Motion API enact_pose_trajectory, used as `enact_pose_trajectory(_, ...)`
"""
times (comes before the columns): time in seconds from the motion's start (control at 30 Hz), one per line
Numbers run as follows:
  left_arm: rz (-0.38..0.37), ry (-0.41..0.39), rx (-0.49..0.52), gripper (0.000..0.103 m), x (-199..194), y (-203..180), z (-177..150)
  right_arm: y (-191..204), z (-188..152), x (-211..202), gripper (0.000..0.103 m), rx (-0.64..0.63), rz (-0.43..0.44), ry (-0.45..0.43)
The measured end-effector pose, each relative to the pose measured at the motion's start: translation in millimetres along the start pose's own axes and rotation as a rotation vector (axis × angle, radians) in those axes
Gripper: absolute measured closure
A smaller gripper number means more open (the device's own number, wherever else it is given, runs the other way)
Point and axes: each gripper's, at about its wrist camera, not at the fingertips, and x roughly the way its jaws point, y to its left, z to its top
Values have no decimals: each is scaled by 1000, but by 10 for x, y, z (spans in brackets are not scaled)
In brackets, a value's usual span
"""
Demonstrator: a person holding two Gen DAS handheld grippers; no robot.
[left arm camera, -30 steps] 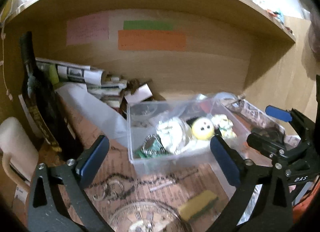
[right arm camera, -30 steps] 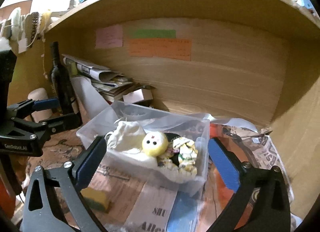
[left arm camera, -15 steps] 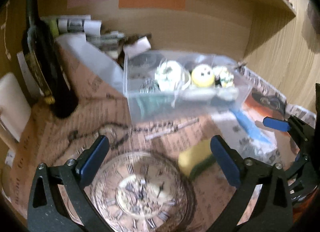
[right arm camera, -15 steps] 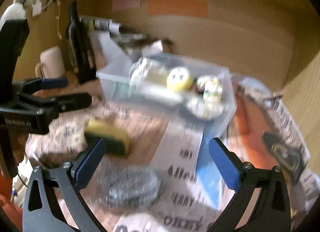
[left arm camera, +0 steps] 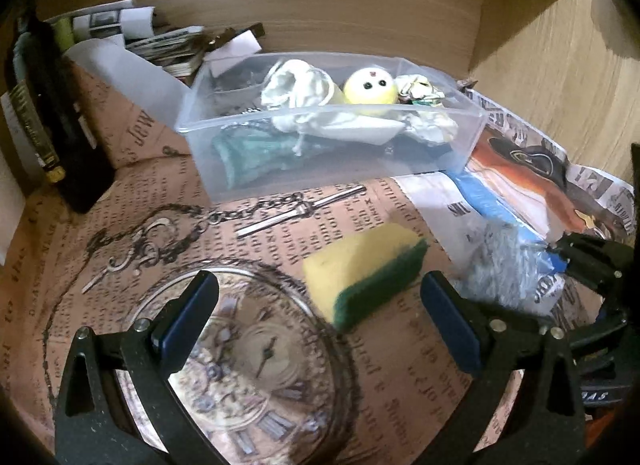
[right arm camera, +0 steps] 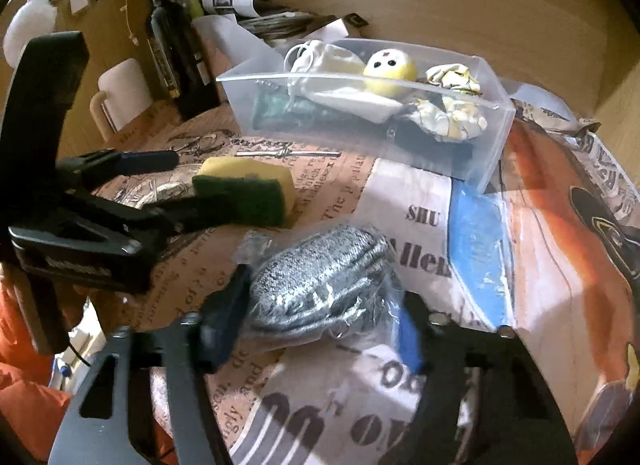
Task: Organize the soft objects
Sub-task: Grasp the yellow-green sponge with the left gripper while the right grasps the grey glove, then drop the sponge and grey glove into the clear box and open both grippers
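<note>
A yellow and green sponge (left arm camera: pixel 362 271) lies on the newspaper-covered table, just ahead of my open left gripper (left arm camera: pixel 320 317); it also shows in the right wrist view (right arm camera: pixel 248 189). A grey scrubber in clear plastic wrap (right arm camera: pixel 316 285) lies between the fingers of my right gripper (right arm camera: pixel 320 313), which stand around it, still open; it shows in the left wrist view (left arm camera: pixel 504 265) too. A clear plastic bin (left arm camera: pixel 460 145) behind holds a yellow ball with a face (left arm camera: pixel 370 89), white cloth (left arm camera: pixel 296 85) and crumpled soft items.
A dark bottle (right arm camera: pixel 168 37) and a beige mug (right arm camera: pixel 120 93) stand at the left. A stack of papers (left arm camera: pixel 160 45) lies against the wooden back wall. A wooden side wall closes the right.
Both grippers dropped from facing the bin down toward the table. The sponge is now ahead of the left gripper and the wrapped scrubber sits between the right gripper's fingers.
</note>
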Motion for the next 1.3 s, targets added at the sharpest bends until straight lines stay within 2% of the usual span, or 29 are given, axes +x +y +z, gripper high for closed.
enact_pose_trajectory(0.13,-16,-3,12,1,44,-73,39,-111,42,-63,56,27,-58,-30)
enact_pose_trajectory(0.2,-19,-10,19,7,64,-108,59,-181,83,-93,57,37,-81,-48)
enact_pose_trajectory(0.27,-27,4,34,26,107,-146,84,-249,117,-138,57,49,-100,-66)
enact_pose_trajectory(0.3,-36,15,38,29,134,-159,93,-278,133,-158,57,54,-107,-74)
enact_pose_trajectory(0.37,-53,25,28,43,169,-159,102,-336,175,-203,57,64,-122,-92)
enact_pose_trajectory(0.43,-71,32,22,48,186,-154,118,-380,203,-244,57,72,-132,-108)
enact_pose_trajectory(0.57,-94,18,4,71,145,-114,175,-441,272,-297,57,85,-149,-140)
enact_pose_trajectory(0.7,-95,-22,-8,73,43,-62,267,-491,371,-336,57,89,-158,-172)
enact_pose_trajectory(1.07,-8,-191,-23,73,-337,202,732,-531,750,-447,57,44,-172,-275)
enact_pose_trajectory(1.2,7,-227,-34,73,-366,303,903,-532,907,-426,57,19,-176,-303)
enact_pose_trajectory(1.3,10,-224,-48,73,-283,389,1024,-557,1024,-371,57,11,-179,-310)
